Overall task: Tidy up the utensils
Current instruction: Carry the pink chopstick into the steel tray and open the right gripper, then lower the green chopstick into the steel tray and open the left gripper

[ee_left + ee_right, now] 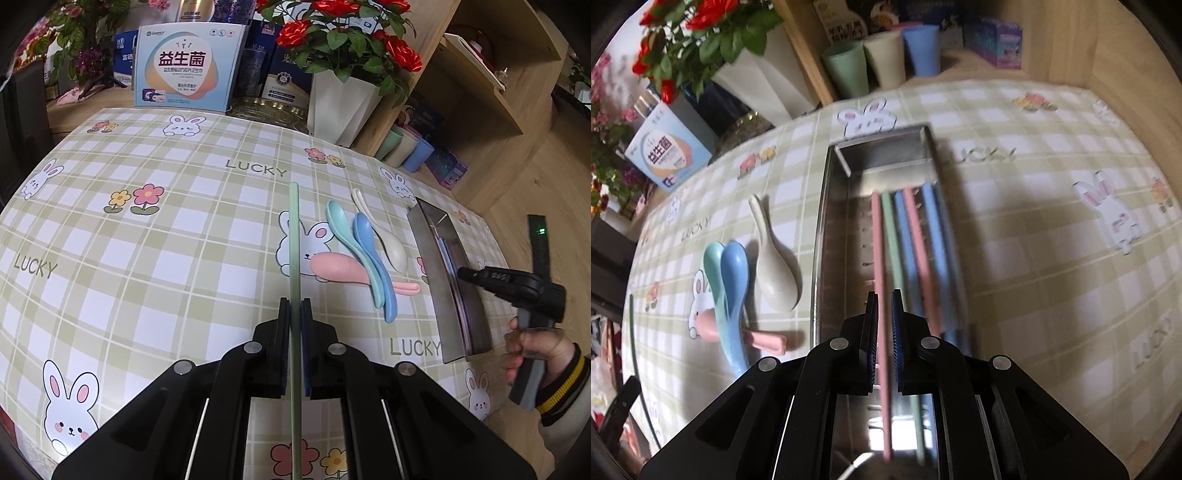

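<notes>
My left gripper (294, 304) is shut on a pale green chopstick (293, 229), which points away over the checked tablecloth. Right of it lie a teal spoon (338, 221), a blue spoon (364, 232), a cream spoon (393, 251) and a pink spoon (332, 267) crossed beneath them. A hand holds my right gripper (884, 299) over the steel tray (822, 236). Its pads stand slightly apart around a pink chopstick (878, 240), which lies along the tray beside several green, blue and pink chopsticks (918, 240). In the left wrist view the right gripper (463, 273) reaches over the tray (428, 251).
A white vase of red roses (340, 107) and a printed box (184, 70) stand at the table's far edge. Green, cream and blue cups (882, 59) sit on a wooden shelf behind the tray. The table edge runs just right of the tray.
</notes>
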Demonstrator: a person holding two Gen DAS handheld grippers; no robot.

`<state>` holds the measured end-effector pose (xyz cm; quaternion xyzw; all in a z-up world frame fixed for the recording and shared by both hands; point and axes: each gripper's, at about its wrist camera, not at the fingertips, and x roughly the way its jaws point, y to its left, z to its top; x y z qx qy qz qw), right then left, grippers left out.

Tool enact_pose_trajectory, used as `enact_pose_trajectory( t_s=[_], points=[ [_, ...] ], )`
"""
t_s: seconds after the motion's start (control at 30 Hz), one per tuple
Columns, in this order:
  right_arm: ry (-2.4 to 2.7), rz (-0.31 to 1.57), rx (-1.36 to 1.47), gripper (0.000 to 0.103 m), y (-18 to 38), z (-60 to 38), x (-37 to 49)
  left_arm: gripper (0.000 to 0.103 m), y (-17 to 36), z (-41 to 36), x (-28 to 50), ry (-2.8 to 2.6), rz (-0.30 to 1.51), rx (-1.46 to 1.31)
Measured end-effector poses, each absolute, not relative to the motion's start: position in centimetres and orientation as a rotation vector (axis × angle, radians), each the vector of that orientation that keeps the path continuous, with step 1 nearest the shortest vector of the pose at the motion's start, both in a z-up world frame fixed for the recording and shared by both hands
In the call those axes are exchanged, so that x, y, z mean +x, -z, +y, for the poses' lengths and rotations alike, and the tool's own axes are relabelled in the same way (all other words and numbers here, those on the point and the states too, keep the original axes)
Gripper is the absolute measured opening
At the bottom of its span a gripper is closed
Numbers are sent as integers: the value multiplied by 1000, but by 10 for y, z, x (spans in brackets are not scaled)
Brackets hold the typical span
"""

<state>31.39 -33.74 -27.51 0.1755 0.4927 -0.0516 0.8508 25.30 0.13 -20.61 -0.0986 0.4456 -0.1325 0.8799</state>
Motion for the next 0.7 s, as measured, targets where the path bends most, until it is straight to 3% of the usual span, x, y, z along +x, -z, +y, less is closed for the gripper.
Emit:
enact_pose_trajectory(
  t_s=[0.07, 0.17, 0.23, 0.33, 0.47, 0.7],
  points=[
    [112, 1012, 365, 14, 264, -343, 307, 6, 203, -3, 256, 284, 929, -200],
    [123, 978, 359, 55, 251, -352, 294, 6, 198, -13, 261, 299, 933, -191],
    [113, 972, 354, 54, 246, -358, 286, 6, 195, -21, 265, 312, 941, -189],
    [115, 968, 371, 62, 243, -370, 276, 6, 192, -38, 272, 336, 969, -195],
    [120, 965, 421, 85, 246, -387, 266, 6, 187, -74, 282, 384, 996, -179],
    [128, 964, 471, 86, 256, -414, 257, 6, 182, -146, 301, 466, 1034, -164]
  ],
)
